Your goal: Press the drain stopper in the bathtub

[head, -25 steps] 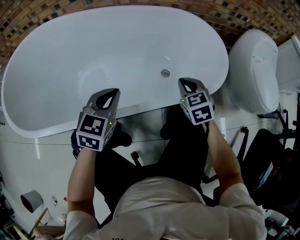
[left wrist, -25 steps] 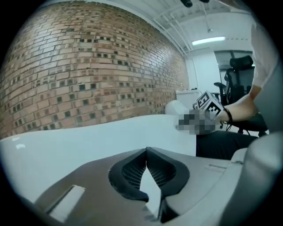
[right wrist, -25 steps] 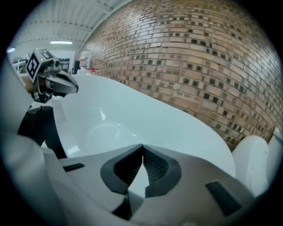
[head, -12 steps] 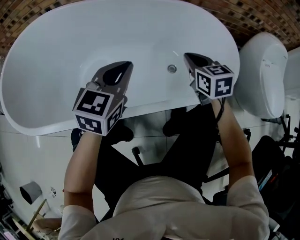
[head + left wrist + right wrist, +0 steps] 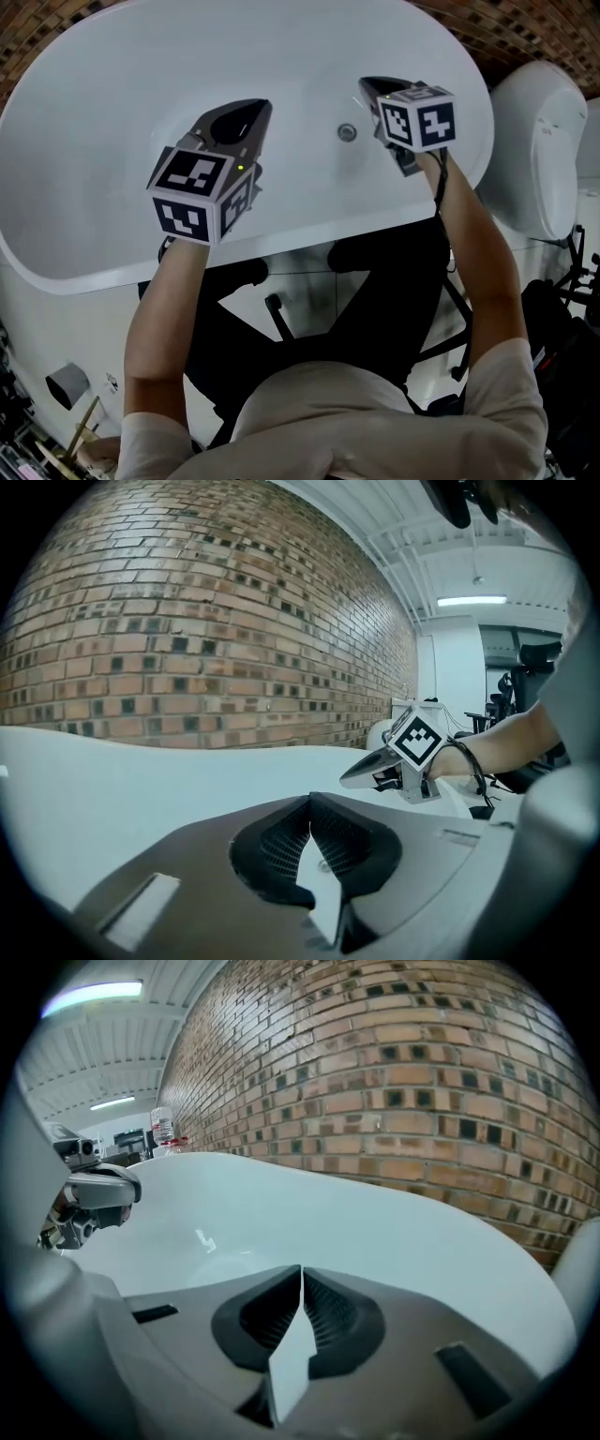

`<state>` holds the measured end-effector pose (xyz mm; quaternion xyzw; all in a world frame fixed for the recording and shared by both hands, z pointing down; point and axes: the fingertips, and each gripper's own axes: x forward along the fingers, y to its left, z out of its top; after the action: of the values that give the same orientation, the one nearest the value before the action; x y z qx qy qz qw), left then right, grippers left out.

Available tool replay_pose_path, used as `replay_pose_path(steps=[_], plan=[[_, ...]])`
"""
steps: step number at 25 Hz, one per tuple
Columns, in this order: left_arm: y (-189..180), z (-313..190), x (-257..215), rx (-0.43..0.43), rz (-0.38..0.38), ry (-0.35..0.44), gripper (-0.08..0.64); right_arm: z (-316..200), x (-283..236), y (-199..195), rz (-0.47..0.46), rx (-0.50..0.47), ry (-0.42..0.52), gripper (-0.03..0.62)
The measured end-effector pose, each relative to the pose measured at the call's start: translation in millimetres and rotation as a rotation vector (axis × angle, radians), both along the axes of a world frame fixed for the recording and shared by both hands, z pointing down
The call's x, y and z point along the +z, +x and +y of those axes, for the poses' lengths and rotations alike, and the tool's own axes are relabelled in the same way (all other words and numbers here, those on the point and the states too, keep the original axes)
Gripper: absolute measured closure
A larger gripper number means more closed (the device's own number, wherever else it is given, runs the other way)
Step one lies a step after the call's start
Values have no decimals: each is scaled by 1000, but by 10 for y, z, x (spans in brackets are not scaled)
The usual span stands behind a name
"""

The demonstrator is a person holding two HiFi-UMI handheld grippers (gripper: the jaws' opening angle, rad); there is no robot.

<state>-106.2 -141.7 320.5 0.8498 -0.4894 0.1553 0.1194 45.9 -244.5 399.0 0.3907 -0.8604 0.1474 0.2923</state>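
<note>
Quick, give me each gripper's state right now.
Left gripper: closed, holding nothing.
Right gripper: closed, holding nothing.

No words, numbers or brand names legible anywhere, only black-and-white square code markers [image 5: 192,178], on the cubes of the left gripper [image 5: 251,107] and right gripper [image 5: 368,85]

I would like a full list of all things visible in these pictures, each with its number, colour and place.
bathtub: one, white, in front of the person, below both grippers
drain stopper: one, silver, on the tub floor, between the grippers, nearer the right one
brick wall: one, brown, behind the tub
toilet-like fixture: one, white, right of the tub
left hand-held gripper: one, grey, over the tub, jaws together, empty
right hand-held gripper: one, grey, over the tub, jaws together, empty
</note>
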Motion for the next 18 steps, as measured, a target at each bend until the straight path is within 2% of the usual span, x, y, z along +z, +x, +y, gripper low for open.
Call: replay_pose_path(steps=[9, 18], plan=[[1, -342, 271, 0, -2, -53, 554, -543, 561, -157, 55, 3, -105, 572], [-84, -578, 674, -4, 10, -159, 554, -817, 1340, -119, 192, -19, -185, 572]])
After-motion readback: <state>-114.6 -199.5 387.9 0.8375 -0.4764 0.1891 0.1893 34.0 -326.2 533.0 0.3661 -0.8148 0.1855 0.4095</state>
